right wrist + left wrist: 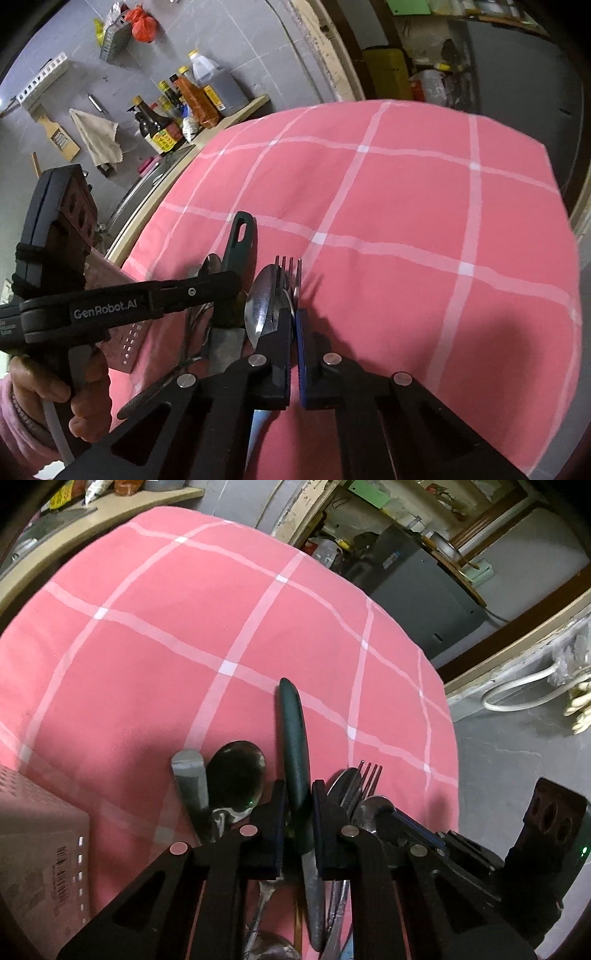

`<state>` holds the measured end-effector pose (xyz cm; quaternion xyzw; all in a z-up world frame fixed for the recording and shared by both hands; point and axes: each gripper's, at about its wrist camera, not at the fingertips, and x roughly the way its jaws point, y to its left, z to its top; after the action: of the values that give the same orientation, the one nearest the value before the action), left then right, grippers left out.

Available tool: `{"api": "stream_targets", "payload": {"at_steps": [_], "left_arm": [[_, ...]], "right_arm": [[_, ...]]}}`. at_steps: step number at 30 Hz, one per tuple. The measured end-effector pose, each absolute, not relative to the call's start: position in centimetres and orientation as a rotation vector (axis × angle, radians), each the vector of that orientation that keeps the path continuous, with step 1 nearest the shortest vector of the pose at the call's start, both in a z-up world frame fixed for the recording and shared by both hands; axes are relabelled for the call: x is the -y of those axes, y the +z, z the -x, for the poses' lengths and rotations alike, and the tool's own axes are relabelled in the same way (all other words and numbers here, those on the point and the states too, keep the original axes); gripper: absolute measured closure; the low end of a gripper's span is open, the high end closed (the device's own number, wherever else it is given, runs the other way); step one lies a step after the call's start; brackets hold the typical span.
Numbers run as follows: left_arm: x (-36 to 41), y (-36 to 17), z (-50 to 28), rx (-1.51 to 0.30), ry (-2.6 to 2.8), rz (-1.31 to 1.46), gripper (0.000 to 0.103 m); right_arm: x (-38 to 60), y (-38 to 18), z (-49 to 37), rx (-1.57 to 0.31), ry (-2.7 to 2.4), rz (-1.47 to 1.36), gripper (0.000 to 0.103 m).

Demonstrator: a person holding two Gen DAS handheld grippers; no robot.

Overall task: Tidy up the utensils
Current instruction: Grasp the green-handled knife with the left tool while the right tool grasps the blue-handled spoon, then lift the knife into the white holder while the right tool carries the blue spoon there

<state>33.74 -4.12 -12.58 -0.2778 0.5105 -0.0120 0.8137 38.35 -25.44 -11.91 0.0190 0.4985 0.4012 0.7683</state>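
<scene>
Tablecloth (pixel 155 657): pink woven cloth, matt, white grid lines. Knife (pixel 293 738): dark green matt plastic handle, dull metal blade. Spoon (pixel 236 771) and fork (pixel 291 280): polished, reflective metal. Basket (pixel 40 853): pale perforated plastic with paper barcode label.

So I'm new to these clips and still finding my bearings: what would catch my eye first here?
The pink checked tablecloth fills both views. At its near edge lies a huddle of utensils, and the left gripper is shut on a dark green-handled knife among them. Just to the right, the right gripper pinches a fork beside a shiny spoon.
</scene>
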Motion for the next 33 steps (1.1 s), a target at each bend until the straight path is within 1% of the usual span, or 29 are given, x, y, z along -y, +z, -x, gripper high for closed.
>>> {"api": "stream_targets", "payload": {"at_steps": [7,13,16,19,24,33], "left_arm": [[3.4,-13.1,-35.3,-1.170,-0.050,0.633,0.093],[3.4,-12.4,-35.7,-1.175,-0.050,0.609,0.094],[4.2,-10.9,-34.5,-1.109,-0.062,0.588,0.094],[4.9,-8.1,-32.3,-1.000,-0.093,0.549,0.095],[5.4,-3.2,-28.6,-0.819,-0.149,0.496,0.095],[4.2,5.4,-24.3,-0.594,-0.200,0.456,0.095]], "right_arm": [[26.4,-11.7,-38.0,-1.081,0.805,-0.062,0.100],[27.1,-11.3,-37.3,-1.072,0.759,-0.086,0.100],[27.8,-10.3,-36.6,-1.035,0.727,-0.107,0.100],[28.6,-8.4,-35.5,-0.965,0.697,-0.115,0.100],[29.4,-4.6,-33.1,-0.833,0.650,-0.117,0.100],[28.2,3.4,-29.2,-0.556,0.558,-0.087,0.100]]}}
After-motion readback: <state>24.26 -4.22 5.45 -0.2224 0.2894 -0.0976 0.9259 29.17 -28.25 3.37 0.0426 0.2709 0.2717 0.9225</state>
